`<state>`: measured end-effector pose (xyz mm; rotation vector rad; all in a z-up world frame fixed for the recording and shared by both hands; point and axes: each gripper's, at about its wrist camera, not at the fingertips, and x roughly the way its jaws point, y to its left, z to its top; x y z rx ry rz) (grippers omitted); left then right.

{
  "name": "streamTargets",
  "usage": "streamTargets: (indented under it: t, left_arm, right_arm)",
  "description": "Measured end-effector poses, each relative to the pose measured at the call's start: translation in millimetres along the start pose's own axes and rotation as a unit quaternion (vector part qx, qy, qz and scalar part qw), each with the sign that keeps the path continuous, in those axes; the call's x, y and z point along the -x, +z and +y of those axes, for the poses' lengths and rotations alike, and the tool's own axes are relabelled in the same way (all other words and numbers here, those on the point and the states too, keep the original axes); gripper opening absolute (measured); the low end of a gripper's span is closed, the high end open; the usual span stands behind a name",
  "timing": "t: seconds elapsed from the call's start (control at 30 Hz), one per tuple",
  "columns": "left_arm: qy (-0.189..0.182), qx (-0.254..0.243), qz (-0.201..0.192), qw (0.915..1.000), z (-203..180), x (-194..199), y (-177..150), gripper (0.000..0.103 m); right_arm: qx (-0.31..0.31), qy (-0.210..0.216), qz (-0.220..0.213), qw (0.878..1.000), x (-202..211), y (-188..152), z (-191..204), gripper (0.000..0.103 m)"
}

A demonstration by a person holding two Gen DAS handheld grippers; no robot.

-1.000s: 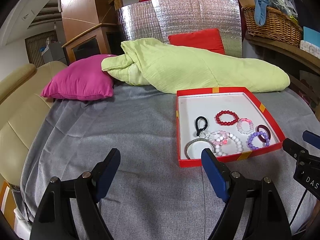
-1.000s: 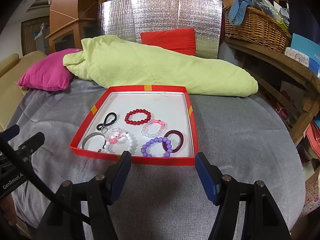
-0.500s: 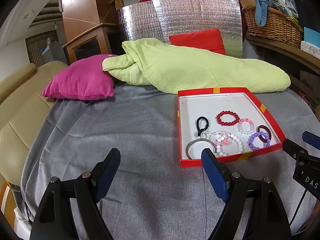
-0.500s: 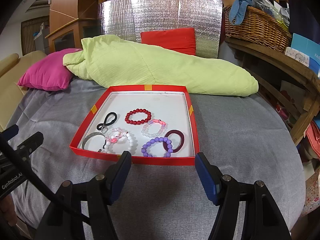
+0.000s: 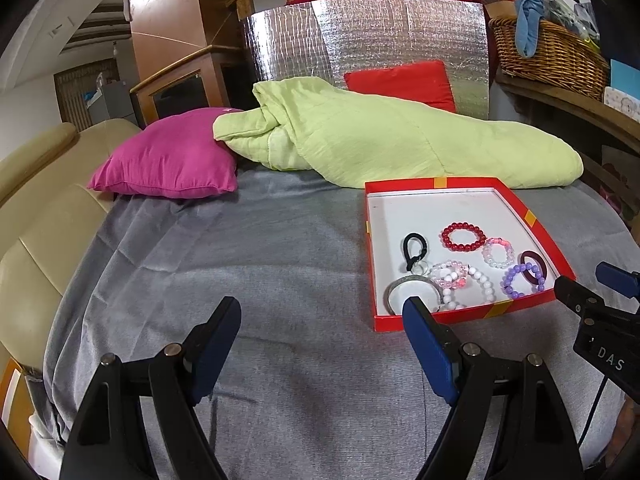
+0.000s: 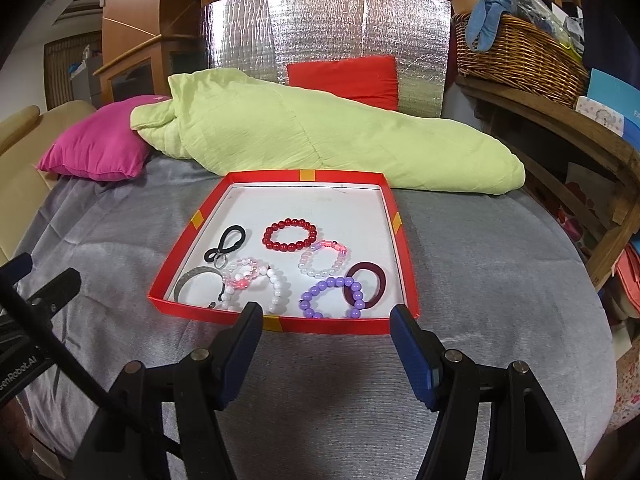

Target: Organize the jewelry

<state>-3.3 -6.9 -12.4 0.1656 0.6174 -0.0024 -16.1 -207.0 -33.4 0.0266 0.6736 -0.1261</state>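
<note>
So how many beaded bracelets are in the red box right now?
5. Red bracelet mid-box; pink-and-white bracelet to its right, nearer; purple bracelet front right, overlapping the maroon ring; clear pink bracelet overlapping the white bracelet, front centre.

green quilt (image 6: 320,140) | magenta pillow (image 6: 96,148) (beside) | wicker basket (image 6: 516,60) — shelf

Beaded bracelets (image 6: 290,235) lie flat in red tray (image 6: 396,222).

In the left wrist view, the right finger (image 5: 424,344) covered part of the silver bangle (image 5: 408,286); the right gripper (image 5: 592,300) was cut by the edge.
</note>
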Motion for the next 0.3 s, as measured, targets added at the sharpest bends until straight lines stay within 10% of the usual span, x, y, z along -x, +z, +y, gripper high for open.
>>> streamTargets:
  t: [0.3]
  left_arm:
    - [-0.016,0.012,0.003,0.9998,1.1,-9.5,0.4,0.084]
  right_arm:
    - [0.006,-0.010,-0.009,1.000,-0.8,2.4,-2.7,0.069]
